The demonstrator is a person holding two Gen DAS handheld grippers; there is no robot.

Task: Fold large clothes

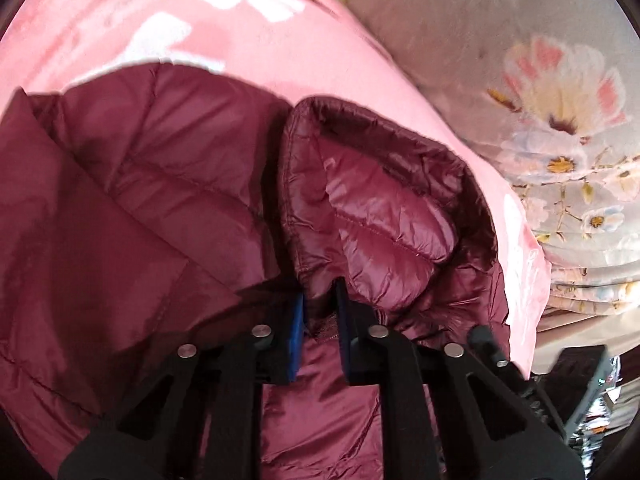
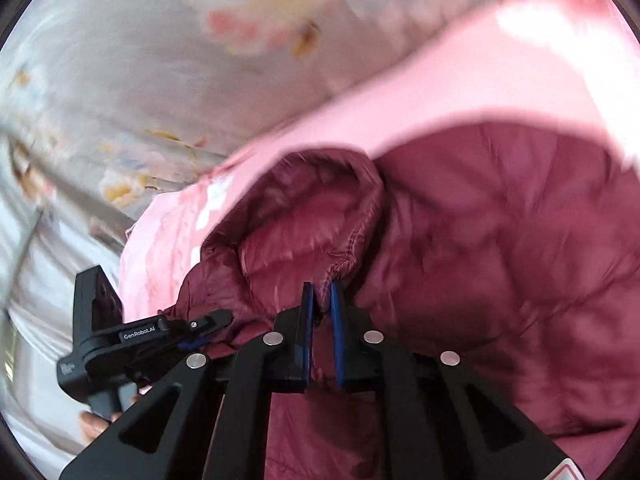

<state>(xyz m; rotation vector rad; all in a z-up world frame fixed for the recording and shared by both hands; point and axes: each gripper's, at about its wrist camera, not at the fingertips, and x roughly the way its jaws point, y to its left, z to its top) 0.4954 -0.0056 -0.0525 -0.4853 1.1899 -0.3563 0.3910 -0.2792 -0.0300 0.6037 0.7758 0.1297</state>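
Left gripper (image 1: 320,300) pinches the maroon puffer jacket (image 1: 160,184) at the base of its hood (image 1: 384,208), blue pads (image 1: 297,336) clamped on the fabric. Right gripper (image 2: 320,296) bites the stitched hood rim (image 2: 356,236) from the other side, its jaws nearly together on the cloth. The left gripper (image 2: 132,344) sits just beside it in the right wrist view. The jacket lies on a pink blanket (image 1: 280,40), whose edge runs diagonally past the hood. Beyond that edge lies a grey floral bedsheet (image 1: 540,80), bare cloth on the hood's side.
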